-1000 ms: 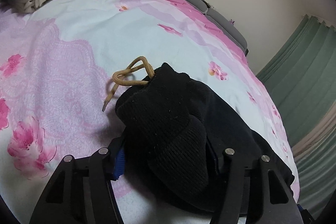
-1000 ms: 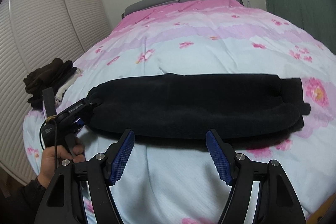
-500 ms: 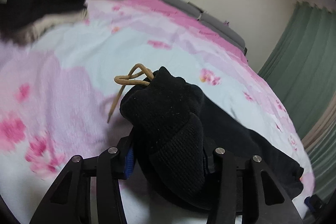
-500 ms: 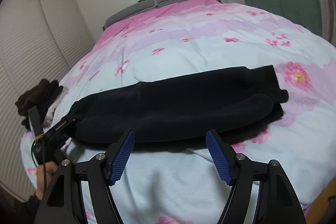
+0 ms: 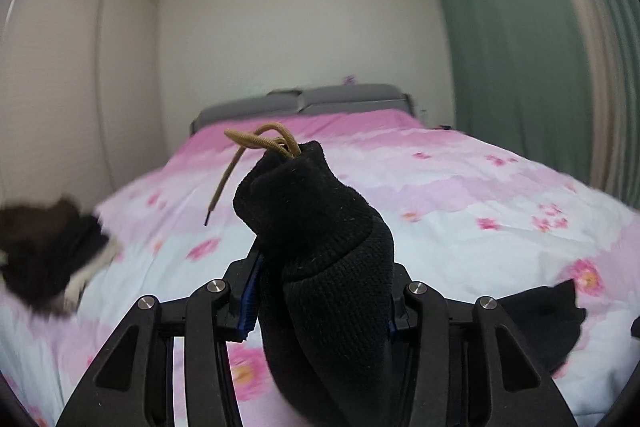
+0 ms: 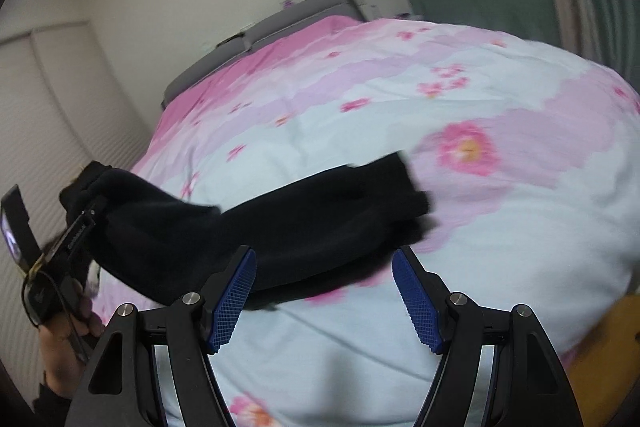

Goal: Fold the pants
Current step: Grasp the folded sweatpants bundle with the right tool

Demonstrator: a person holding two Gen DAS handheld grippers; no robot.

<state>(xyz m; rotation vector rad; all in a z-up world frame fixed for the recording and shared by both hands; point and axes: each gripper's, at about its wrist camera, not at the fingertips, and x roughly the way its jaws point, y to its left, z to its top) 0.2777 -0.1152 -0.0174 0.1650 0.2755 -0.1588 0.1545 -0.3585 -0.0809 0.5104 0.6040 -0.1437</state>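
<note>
Left claw (image 5: 320, 299) is clamped on the waistband end of the black pants (image 5: 320, 247), fabric bunched thick between its jaws and lifted clear of the bed (image 5: 460, 195). A tan drawstring (image 5: 256, 147) loops out of the top of the bunch and one end dangles free on the left.

From the right wrist view, the pants (image 6: 304, 223) stretch in one long dark band across the bed (image 6: 500, 211): the held end is raised at the far left, the leg cuffs lie flat on the cover toward the right. The left claw (image 6: 86, 215) grips that raised end, with the person's hand (image 6: 64, 327) on its handle below.

Right claw (image 6: 324, 295) stands wide open, holding nothing, blue pads (image 6: 232, 299) apart, hovering just in front of the middle of the pants. Whether it touches the cloth, cannot tell.

Bed cover is pale blue and pink with flower print. A blurred heap of dark and white clothes (image 5: 48, 251) sits near the bed's left edge. Grey headboard (image 5: 320, 99) at the far end, green curtain (image 5: 520, 47) on the right wall.
</note>
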